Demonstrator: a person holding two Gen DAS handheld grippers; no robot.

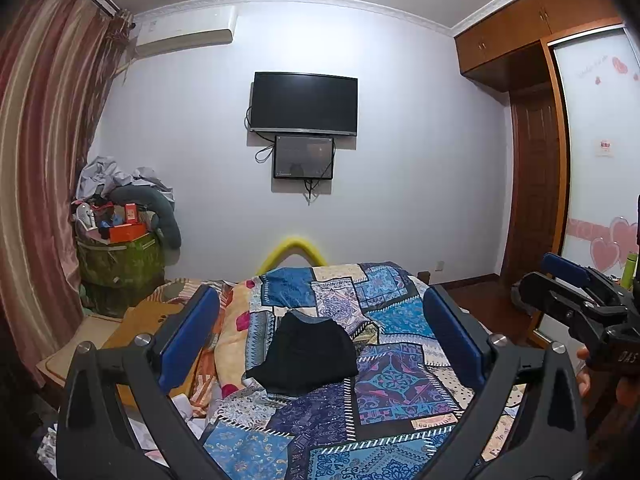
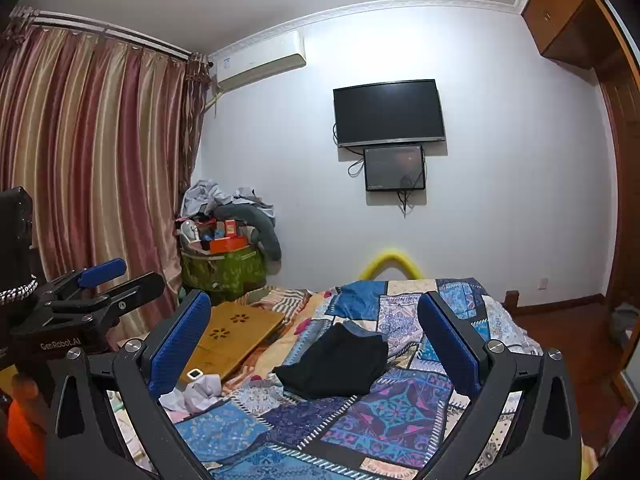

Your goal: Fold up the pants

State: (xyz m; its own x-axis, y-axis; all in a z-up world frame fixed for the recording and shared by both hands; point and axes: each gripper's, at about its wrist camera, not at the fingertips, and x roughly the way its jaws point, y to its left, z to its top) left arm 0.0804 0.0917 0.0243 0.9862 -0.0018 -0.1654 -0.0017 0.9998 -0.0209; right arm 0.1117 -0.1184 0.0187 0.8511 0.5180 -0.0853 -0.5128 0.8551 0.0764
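Gaping tools [image 1: 320, 334] [image 2: 314, 340] frame folded pants [image 1: 306, 354]; only right shows wooden tray [image 2: 236, 338].

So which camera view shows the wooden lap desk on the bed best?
The right wrist view: the wooden lap desk shows nearly whole there, with its flower-shaped cut-outs, lying left of the black pants. In the left wrist view the left gripper's finger covers much of it, so only a plain strip shows.
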